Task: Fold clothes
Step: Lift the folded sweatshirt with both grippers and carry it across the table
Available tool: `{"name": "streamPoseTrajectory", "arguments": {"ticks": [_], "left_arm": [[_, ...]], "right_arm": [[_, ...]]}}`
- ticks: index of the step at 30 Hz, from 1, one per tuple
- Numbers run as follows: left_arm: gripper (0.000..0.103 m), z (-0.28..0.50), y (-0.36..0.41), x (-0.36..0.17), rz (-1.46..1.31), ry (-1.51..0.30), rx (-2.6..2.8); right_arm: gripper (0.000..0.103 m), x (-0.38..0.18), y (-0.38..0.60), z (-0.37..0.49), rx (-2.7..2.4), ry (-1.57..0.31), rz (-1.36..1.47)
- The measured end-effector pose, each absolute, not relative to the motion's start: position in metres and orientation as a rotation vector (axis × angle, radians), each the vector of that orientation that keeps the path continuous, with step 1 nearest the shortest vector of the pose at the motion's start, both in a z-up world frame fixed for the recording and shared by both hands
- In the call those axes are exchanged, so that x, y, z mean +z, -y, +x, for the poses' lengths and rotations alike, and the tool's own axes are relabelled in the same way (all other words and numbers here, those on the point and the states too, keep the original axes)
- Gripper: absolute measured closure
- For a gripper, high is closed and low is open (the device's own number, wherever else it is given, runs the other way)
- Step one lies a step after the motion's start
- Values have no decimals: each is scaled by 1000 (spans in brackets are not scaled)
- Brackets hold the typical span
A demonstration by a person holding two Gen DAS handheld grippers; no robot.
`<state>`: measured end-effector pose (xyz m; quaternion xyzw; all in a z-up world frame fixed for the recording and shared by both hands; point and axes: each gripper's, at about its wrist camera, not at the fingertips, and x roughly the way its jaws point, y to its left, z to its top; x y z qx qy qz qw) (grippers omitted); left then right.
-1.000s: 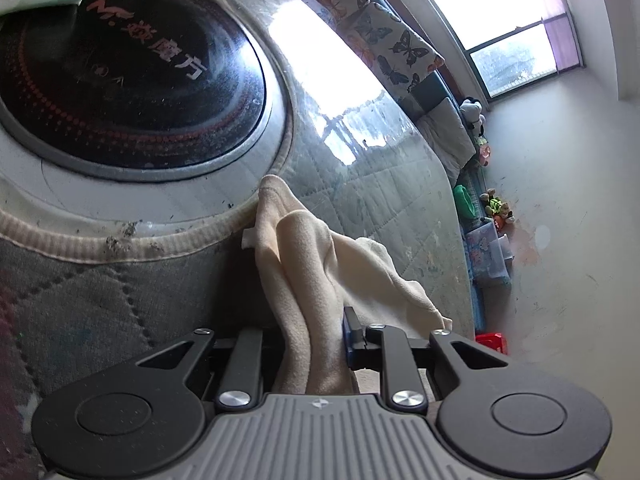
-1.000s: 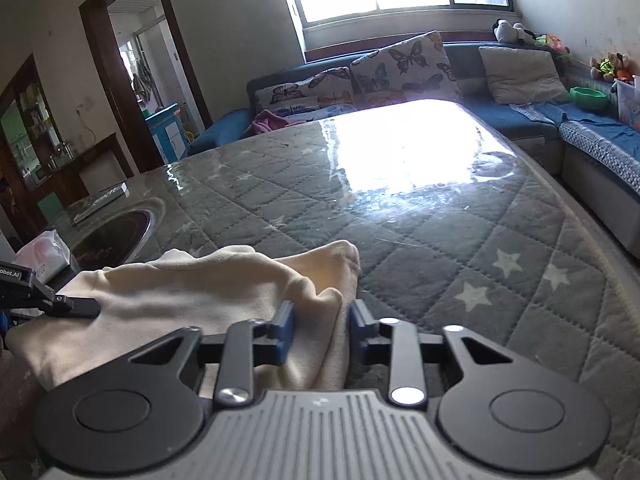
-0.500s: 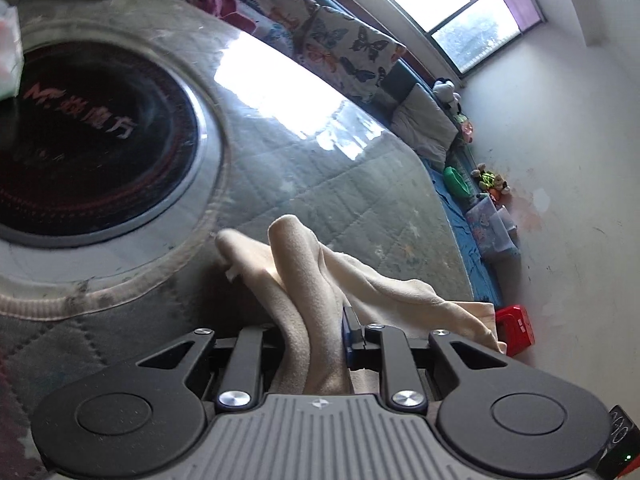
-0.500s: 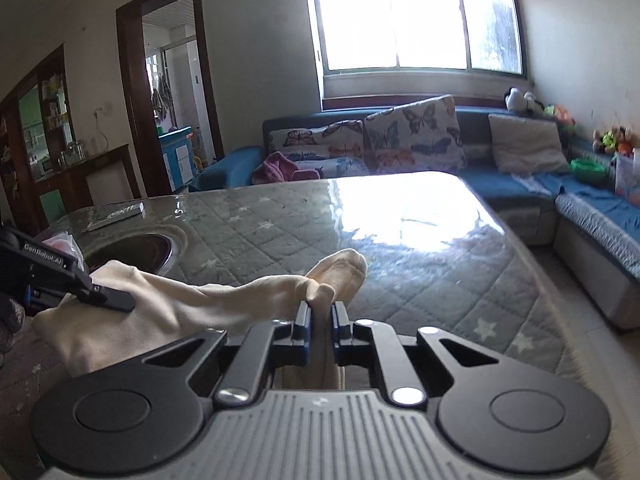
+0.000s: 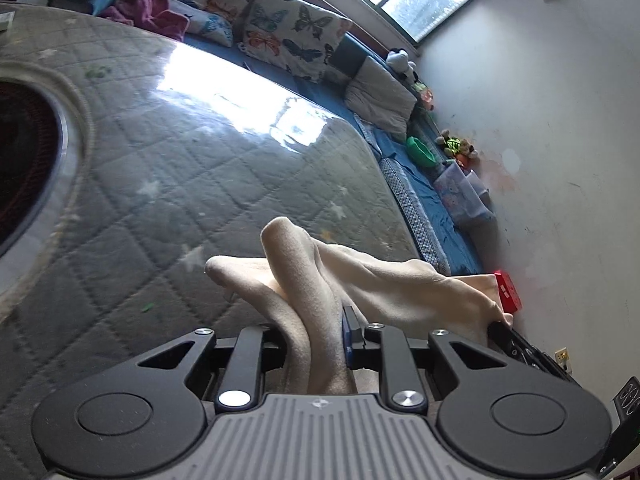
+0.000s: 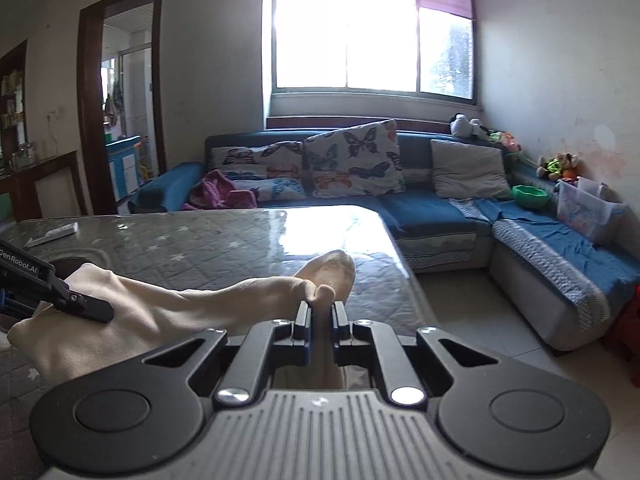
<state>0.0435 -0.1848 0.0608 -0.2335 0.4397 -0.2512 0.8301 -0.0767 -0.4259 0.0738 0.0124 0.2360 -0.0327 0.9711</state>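
Both grippers pinch the cream garment [image 5: 360, 280]: my left gripper [image 5: 316, 336] and right gripper [image 6: 320, 312] are clamped on opposite ends. A second ago it lay on the quilted table [image 5: 180, 168]; now it hangs lifted between them, ready to carry over into a fold.

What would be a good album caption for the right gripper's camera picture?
Both grippers, right and left, pinch a cream cloth above the quilted table.
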Motion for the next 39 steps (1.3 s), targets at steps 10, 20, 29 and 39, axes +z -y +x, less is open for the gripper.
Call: {"name": "streamPoseTrajectory", "arguments": {"ticks": [10, 20, 29, 39], "left_arm": [[82, 58, 242, 62, -409, -945, -560], [82, 59, 274, 51, -350, -973, -573], [82, 63, 278, 33, -352, -1039, -560], [81, 60, 273, 25, -334, -1064, -575]], "right_arm": [[94, 67, 464, -62, -141, -484, 29], [94, 49, 483, -53, -187, -523, 32], [94, 32, 490, -48, -199, -563, 45], [94, 7, 500, -37, -239, -635, 54]]}}
